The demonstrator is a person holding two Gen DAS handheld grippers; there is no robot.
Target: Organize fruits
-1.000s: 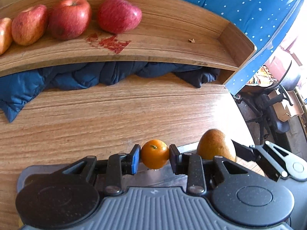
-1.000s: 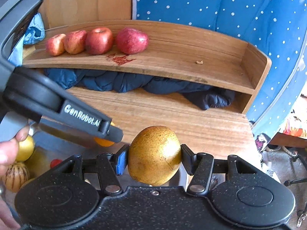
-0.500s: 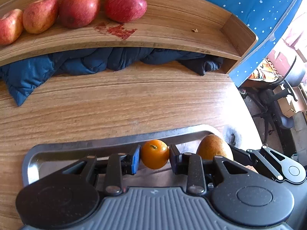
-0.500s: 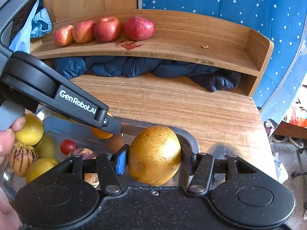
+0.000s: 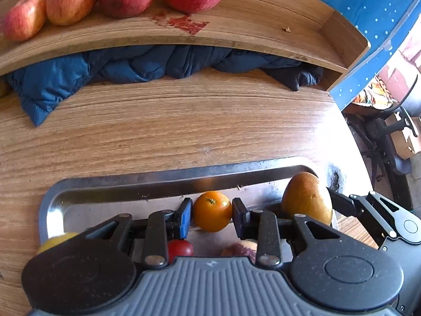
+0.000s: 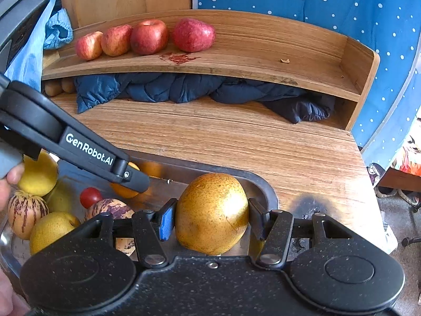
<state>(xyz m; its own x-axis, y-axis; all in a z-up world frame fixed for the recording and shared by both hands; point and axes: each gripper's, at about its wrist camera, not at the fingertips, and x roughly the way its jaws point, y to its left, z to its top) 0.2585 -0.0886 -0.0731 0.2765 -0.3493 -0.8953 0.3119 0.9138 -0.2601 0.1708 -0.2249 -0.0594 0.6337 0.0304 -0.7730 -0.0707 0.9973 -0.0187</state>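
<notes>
left gripper [image 5: 212, 214]: clenched on orange [image 5: 212, 210], over tray [image 5: 184, 177] | right gripper [image 6: 210, 216]: grasping pear [image 6: 212, 213] at tray's 3 o'clock end | advice: lift clear of rim, keep squeeze light, set beside apples [image 6: 147, 38] on shelf [image 6: 263, 50] at 12 o'clock

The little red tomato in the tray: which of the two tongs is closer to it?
Left. The left tongs, holding the orange, hang right above the tomato. The right tongs, gripping the pear, sit further off by the tray's corner.
</notes>
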